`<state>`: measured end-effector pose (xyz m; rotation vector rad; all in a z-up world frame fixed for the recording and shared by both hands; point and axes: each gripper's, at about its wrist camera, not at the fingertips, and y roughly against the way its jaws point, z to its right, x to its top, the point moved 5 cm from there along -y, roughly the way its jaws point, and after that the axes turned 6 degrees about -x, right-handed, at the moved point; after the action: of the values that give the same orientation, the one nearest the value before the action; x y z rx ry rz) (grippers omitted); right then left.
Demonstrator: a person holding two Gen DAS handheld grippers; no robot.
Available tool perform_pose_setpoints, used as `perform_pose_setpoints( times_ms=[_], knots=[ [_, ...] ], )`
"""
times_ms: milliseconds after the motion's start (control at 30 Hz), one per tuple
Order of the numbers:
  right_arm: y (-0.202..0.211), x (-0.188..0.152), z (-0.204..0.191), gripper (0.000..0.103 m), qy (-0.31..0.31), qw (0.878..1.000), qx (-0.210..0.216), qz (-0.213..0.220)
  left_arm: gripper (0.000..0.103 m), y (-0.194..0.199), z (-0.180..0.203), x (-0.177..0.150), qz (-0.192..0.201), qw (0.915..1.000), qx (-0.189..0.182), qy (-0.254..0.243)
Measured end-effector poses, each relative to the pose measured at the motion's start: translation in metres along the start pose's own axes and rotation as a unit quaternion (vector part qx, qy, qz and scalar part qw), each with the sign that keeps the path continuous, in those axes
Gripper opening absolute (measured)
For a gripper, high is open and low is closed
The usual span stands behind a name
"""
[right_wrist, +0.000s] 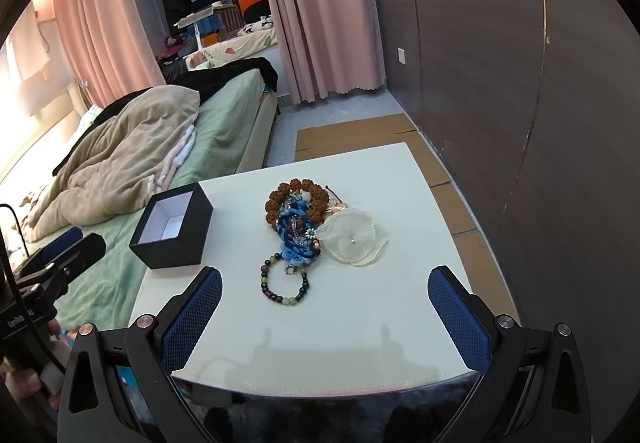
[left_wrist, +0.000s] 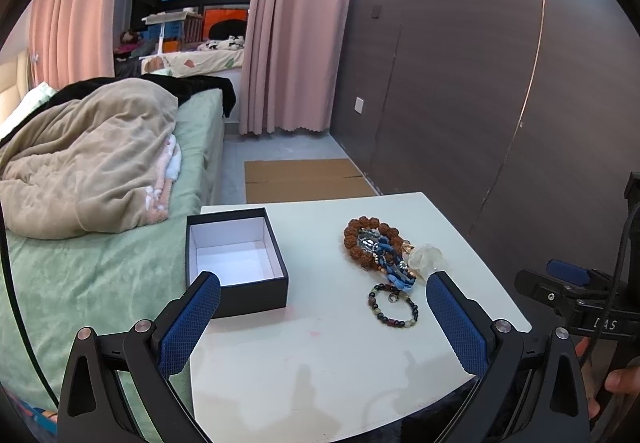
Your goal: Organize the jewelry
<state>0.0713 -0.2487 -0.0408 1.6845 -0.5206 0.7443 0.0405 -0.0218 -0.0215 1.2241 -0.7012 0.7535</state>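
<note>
A pile of jewelry lies on a small white table: a brown seed-bead bracelet, a blue braided band, a translucent cream flower and a dark multicolour bead bracelet nearest me. An open black box with a white, empty inside stands at the table's left. In the left wrist view I see the box, the brown bracelet and the bead bracelet. My left gripper is open above the table's near part. My right gripper is open, just short of the bead bracelet.
A bed with a green sheet and a beige blanket runs along the table's left side. A dark wood-panel wall stands close on the right. Flat cardboard lies on the floor beyond the table. Pink curtains hang at the back.
</note>
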Motion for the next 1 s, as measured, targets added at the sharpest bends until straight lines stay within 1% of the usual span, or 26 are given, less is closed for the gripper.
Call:
perform_pose_setpoints(
  times_ms=[567, 700, 900, 1000],
  knots=[
    [-0.007, 0.002, 0.006, 0.103, -0.015, 1.0, -0.002, -0.007, 0.103, -0.003, 0.004, 0.001, 0.004, 1.0, -0.006, -0.006],
    [-0.011, 0.006, 0.012, 0.103, -0.025, 1.0, -0.001, -0.01, 0.103, -0.011, 0.006, 0.004, 0.004, 0.9999, -0.01, -0.006],
    [-0.02, 0.013, 0.028, 0.103, -0.053, 0.998, 0.0, -0.018, 0.102, -0.031, 0.011, 0.009, -0.005, 0.9996, -0.03, -0.003],
    [-0.026, 0.017, 0.038, 0.103, -0.069, 0.997, -0.002, -0.023, 0.101, -0.041, 0.013, 0.009, -0.006, 0.9992, -0.039, -0.003]
  ],
)
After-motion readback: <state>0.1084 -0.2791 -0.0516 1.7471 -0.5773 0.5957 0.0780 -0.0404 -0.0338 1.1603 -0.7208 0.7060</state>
